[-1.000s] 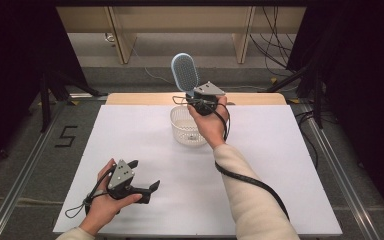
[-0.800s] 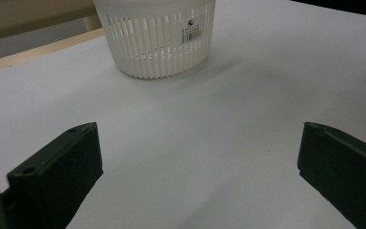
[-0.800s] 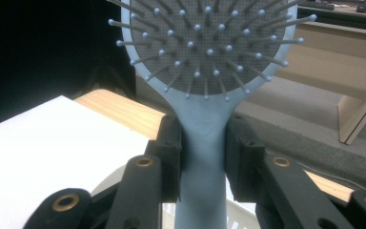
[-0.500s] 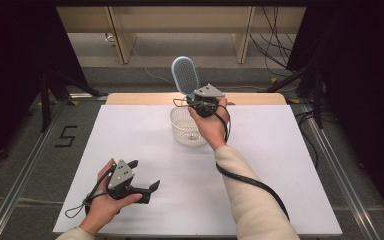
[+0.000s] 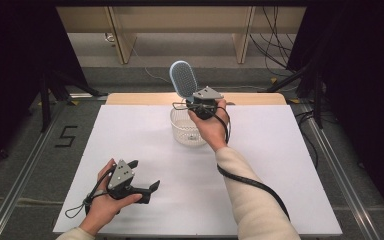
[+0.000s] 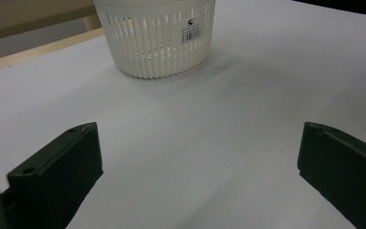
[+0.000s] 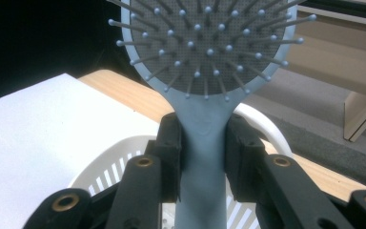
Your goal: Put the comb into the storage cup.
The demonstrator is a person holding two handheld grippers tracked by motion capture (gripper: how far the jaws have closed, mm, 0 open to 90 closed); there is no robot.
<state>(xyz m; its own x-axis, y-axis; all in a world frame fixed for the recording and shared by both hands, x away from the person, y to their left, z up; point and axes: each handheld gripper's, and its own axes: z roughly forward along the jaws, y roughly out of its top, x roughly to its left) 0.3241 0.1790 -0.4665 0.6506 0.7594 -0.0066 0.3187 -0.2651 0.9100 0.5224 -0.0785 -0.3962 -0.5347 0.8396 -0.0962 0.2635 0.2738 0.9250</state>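
Right tool point(image 5: 194, 103) pinches hairbrush point(image 5: 183, 80) by neck, head upright, upper centre of frame, directly over basket point(image 5: 186, 129): likely poised for drop-in. Left tool point(image 5: 142, 176) spread, idle on tabletop point(image 5: 280, 165), lower left.

Both grippers are matt black, each topped by a grey three-cornered plate dotted with small screws. The right gripper point(image 5: 194, 101) trails a thick black cable along a cream sleeve point(image 5: 252, 200); brass-ringed holes mark its fingers point(image 7: 171, 143). The left gripper point(image 5: 144, 175) trails a thinner looped cable (also black).
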